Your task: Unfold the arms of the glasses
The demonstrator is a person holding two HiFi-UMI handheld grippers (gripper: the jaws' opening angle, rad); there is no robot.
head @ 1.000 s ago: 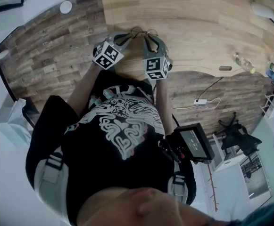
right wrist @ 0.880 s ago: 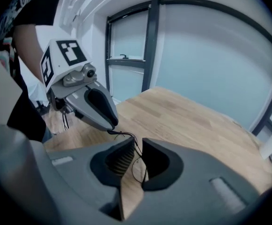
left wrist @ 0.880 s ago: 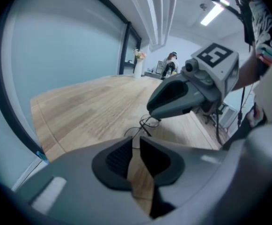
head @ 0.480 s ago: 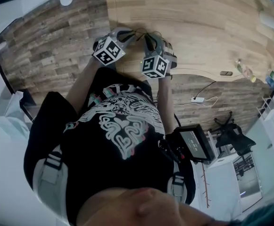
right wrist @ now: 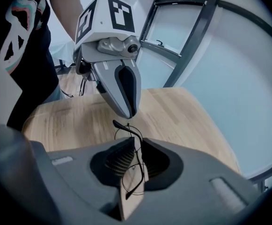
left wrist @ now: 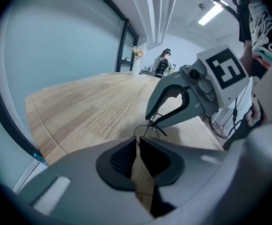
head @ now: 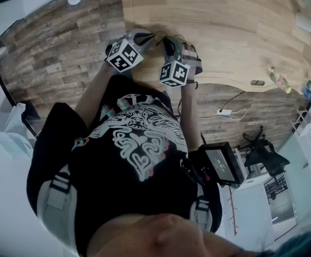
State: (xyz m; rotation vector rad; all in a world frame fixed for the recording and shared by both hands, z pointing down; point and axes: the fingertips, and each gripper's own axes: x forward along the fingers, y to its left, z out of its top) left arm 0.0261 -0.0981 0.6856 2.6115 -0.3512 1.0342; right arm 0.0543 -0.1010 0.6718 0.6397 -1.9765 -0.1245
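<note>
Thin wire-rimmed glasses (head: 159,37) hang just above the wooden table (head: 225,25) near its front edge, held between my two grippers. In the right gripper view one round lens (right wrist: 132,172) sits between the pads, and a dark arm (right wrist: 125,127) sticks out past the tips. My right gripper (right wrist: 136,142) (head: 167,42) is shut on that frame. My left gripper (left wrist: 138,142) (head: 152,37) faces it tip to tip, its jaws pressed together on a wire rim (left wrist: 144,131). From the right gripper view the left gripper (right wrist: 128,112) points down at the glasses.
A small bottle (head: 279,79) and a dark flat piece (head: 257,82) lie at the table's right front edge. A white object (head: 308,23) sits at the far right. On the floor are a power strip (head: 227,113) and an office chair (head: 262,151).
Both grippers have stayed together on the glasses. The right gripper's marker cube has shifted slightly left and up and turned a little, and the left one has risen a little.
</note>
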